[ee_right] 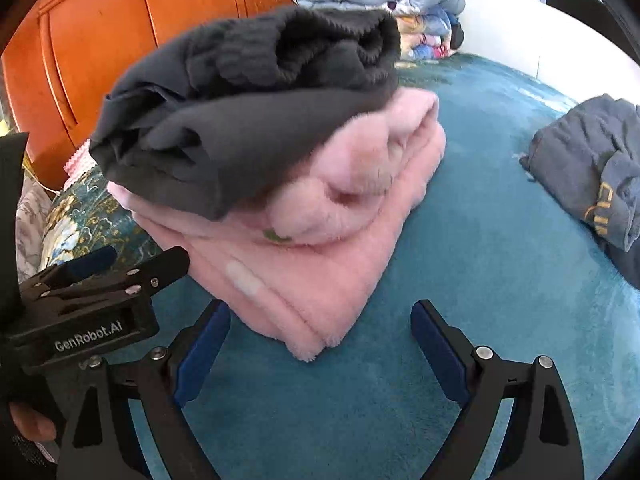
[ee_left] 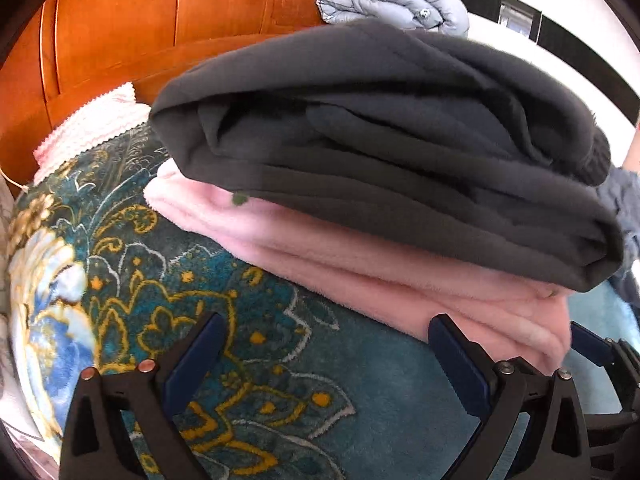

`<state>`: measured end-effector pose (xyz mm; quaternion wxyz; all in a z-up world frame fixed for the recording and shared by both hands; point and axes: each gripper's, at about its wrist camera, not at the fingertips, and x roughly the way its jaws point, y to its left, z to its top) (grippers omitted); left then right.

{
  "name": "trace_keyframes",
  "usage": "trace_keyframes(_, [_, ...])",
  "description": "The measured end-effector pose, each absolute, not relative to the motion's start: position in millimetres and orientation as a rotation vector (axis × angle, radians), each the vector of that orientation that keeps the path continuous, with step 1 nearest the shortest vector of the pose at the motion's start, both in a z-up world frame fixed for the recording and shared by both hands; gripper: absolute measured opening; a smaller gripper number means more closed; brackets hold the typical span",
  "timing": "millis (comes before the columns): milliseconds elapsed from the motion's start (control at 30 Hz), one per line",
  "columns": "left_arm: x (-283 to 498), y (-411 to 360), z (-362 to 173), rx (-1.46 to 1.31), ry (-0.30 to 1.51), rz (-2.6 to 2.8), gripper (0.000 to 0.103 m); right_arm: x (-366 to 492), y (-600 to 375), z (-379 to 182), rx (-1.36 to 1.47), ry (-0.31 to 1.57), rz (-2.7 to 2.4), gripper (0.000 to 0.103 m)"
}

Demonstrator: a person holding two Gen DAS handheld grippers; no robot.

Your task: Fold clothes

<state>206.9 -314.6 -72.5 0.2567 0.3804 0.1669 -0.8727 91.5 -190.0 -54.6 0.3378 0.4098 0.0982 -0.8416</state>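
The left tongs [ee_left: 326,354] stand spread wide, blue-padded fingers [ee_left: 192,356] tilted downward with nothing between them. The right tongs [ee_right: 320,344] are spread nearly as wide, also angled down and empty. In the right wrist view the left tongs sit at the left edge, just beside the right ones, a person's fingertips [ee_right: 32,424] wrapped beneath.

Folded sweatshirt [ee_right: 240,112] lies on folded blanket [ee_right: 320,260] on bed [ee_right: 480,280]; crumpled garment [ee_right: 592,172] well right; headboard [ee_right: 120,40] behind.

dark grey garment [ee_left: 380,152] folded atop pink garment [ee_left: 400,280] | left gripper [ee_left: 324,344] jaws apart, empty
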Motion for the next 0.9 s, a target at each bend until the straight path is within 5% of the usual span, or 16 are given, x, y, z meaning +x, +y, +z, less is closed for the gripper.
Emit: trace_keyframes(900, [189,-312,-81,1.072,0.445,-2.342,0.103,76,-176,-52,1.119,0.246,-2.136,0.103])
